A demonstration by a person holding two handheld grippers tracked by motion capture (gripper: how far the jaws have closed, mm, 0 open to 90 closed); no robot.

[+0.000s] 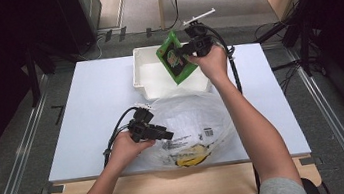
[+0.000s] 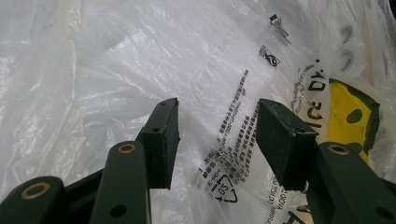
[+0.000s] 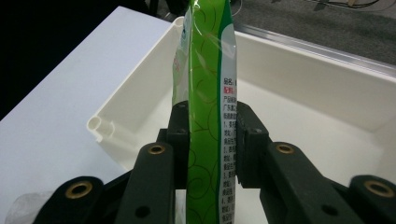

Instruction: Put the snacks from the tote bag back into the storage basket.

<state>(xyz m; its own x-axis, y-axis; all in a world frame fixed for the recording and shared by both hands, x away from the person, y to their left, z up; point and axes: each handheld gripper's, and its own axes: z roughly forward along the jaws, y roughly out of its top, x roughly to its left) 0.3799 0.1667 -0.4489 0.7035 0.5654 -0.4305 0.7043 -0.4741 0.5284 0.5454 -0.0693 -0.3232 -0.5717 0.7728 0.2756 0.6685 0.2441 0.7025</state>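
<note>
You are holding the green packet (image 3: 205, 116) upright in your right gripper's (image 1: 193, 47) closed fingers, directly above the white tray (image 1: 144, 83); your left gripper's (image 2: 217, 135) fingers are gaping, gripping nothing, against the near plastic bag (image 1: 198, 116).

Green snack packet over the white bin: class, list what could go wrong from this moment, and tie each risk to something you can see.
1. The right gripper pinches the green snack packet low on one end, so the tall free part could swing or slip before release.
2. The packet hangs tilted above the white bin's near wall; released now, it might catch the rim or land on the table.
3. The left gripper is open against the clear plastic bag, so the bag could shift.
</note>
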